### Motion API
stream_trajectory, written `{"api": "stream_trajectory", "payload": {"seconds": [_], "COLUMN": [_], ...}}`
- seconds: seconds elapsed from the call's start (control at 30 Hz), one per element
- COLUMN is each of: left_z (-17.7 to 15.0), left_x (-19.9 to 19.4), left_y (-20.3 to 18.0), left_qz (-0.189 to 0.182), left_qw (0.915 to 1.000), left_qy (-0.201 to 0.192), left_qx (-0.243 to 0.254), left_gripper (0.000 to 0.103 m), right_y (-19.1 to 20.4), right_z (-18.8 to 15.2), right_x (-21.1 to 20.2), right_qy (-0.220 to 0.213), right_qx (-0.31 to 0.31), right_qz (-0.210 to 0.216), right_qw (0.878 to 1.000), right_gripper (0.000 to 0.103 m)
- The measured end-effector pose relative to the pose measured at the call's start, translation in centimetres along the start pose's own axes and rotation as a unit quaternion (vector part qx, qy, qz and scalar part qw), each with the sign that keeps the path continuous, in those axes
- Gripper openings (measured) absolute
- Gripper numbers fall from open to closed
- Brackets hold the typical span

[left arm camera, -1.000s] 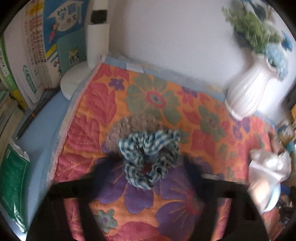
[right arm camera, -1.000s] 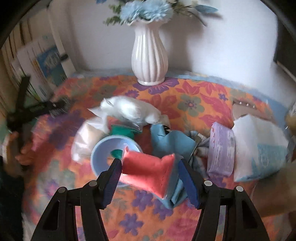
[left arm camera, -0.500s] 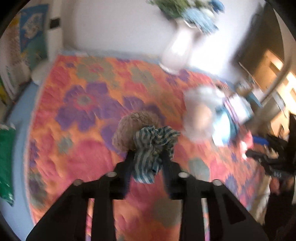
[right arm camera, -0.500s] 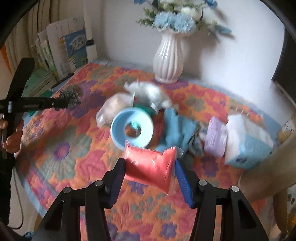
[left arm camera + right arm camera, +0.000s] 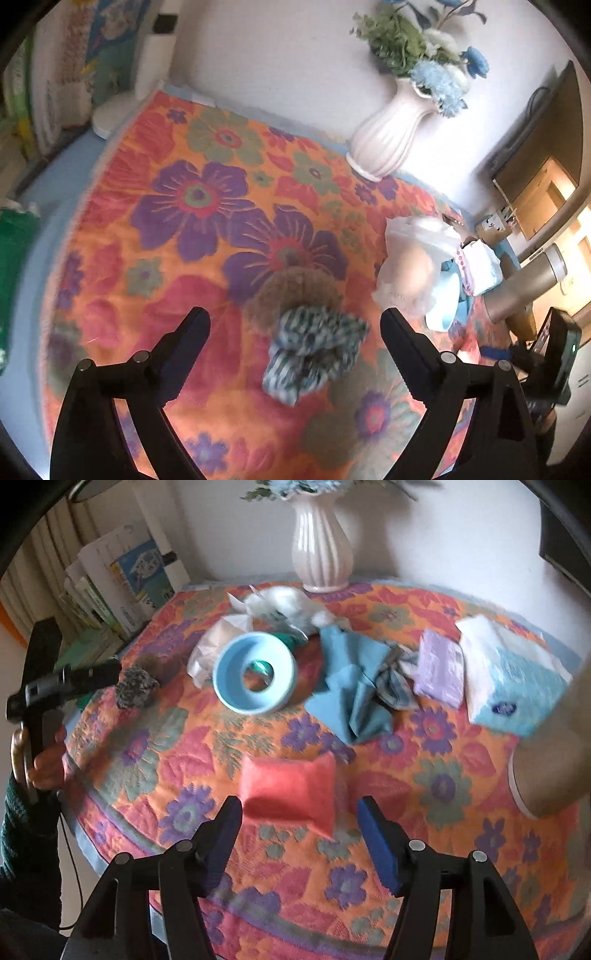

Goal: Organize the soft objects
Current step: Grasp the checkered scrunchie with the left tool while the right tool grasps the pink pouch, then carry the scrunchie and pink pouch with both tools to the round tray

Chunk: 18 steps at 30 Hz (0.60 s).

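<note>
My left gripper (image 5: 295, 325) is open; a blue-and-white checked scrunchie (image 5: 314, 350) and a fuzzy brown scrunchie (image 5: 291, 295) lie on the flowered cloth (image 5: 192, 206) between its fingers. My right gripper (image 5: 299, 816) is open; a red packet (image 5: 290, 794) lies on the cloth just ahead of the fingertips. In the right wrist view the left gripper (image 5: 99, 675) sits at the left edge beside the scrunchies (image 5: 135, 690).
A blue ring-shaped bowl (image 5: 255, 677), teal cloth (image 5: 354, 698), purple packet (image 5: 439, 668), tissue pack (image 5: 513, 679) and white plastic bags (image 5: 280, 602) lie at the far side. A white vase (image 5: 321, 554) stands at the back. Books (image 5: 125, 576) line the left.
Both grippers have opened. The left has let go of the scrunchies and the right has let go of the red packet, now lying on the cloth near the front.
</note>
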<state>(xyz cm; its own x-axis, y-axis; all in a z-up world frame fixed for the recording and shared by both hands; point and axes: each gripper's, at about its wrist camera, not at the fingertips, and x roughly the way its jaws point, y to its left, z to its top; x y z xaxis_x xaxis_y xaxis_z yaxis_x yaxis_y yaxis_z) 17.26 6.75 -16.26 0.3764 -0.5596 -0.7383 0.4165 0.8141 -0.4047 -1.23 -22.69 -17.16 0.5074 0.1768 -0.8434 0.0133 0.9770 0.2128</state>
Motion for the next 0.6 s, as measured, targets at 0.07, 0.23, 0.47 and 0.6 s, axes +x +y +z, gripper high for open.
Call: {"api": "stream_trajectory", "payload": {"seconds": [0.07,0.23,0.47,0.6], "left_z": [-0.1,-0.7,-1.6,-2.9], "left_x": [1.7,2.5,0.5,-1.5], "left_y": [-0.9,-3.2,-3.4,-5.5], "left_qz": [0.019,0.083,0.075,0.054], "left_qw": [0.9996,0.9951,0.996,0.9961], "left_qy": [0.021,0.012,-0.01,-0.029], "left_qx": [0.009,0.051,0.048,0.063], "left_gripper": [0.092,0.059,0.044,0.044], "right_y": [0.2,1.7,1.2,2.4], "right_z": [0.0,0.5,1.4,1.3], "right_x": [0.5,1.7,1.9,1.8], "right_qy": [0.006,-0.014,-0.026,-0.033], "right_qx": [0.013,0.046,0.106,0.075], "right_qz": [0.015,0.016,-0.013,-0.055], "right_qw": [1.0,0.999,0.994,0.995], "right_gripper": [0.063,0.083,0.061,0.054]}}
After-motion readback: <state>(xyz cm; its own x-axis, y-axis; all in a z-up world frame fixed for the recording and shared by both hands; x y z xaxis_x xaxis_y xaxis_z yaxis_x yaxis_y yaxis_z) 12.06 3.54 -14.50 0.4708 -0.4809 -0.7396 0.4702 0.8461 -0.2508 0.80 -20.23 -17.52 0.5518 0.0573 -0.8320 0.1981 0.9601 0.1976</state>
